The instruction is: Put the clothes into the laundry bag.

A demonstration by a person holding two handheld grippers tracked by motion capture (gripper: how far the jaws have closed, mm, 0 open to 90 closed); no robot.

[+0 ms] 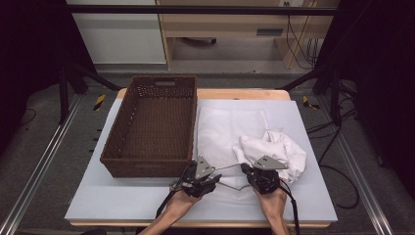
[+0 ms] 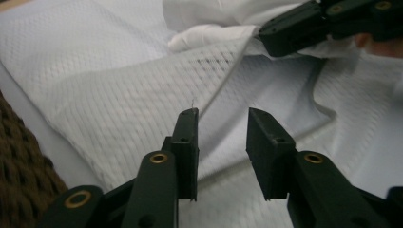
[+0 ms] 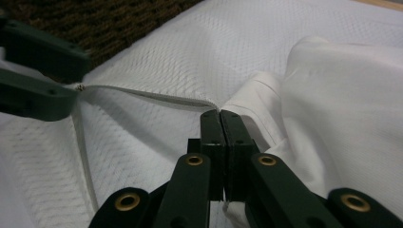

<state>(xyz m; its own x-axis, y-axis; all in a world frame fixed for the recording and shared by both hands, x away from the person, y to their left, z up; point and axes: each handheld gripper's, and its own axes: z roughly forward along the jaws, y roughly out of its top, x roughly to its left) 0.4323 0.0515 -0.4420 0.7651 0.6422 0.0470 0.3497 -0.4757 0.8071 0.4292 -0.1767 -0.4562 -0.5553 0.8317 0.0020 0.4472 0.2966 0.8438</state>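
The white textured cloth (image 1: 222, 132) lies spread on the table (image 1: 98, 196) beside the wicker basket (image 1: 151, 127), its near hem pinched in the right gripper (image 3: 220, 114), jaws clamped together, while the left gripper (image 2: 221, 118) hovers low beside it, jaws apart on nothing.

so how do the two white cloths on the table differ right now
The textured cloth lies spread mostly flat beside the basket; the smooth cloth sits bunched in a heap on its right part. The textured cloth shows a waffle-like weave, the smooth cloth none. The right gripper is shut on the textured cloth's edge; no gripper holds the smooth cloth. Both are white.
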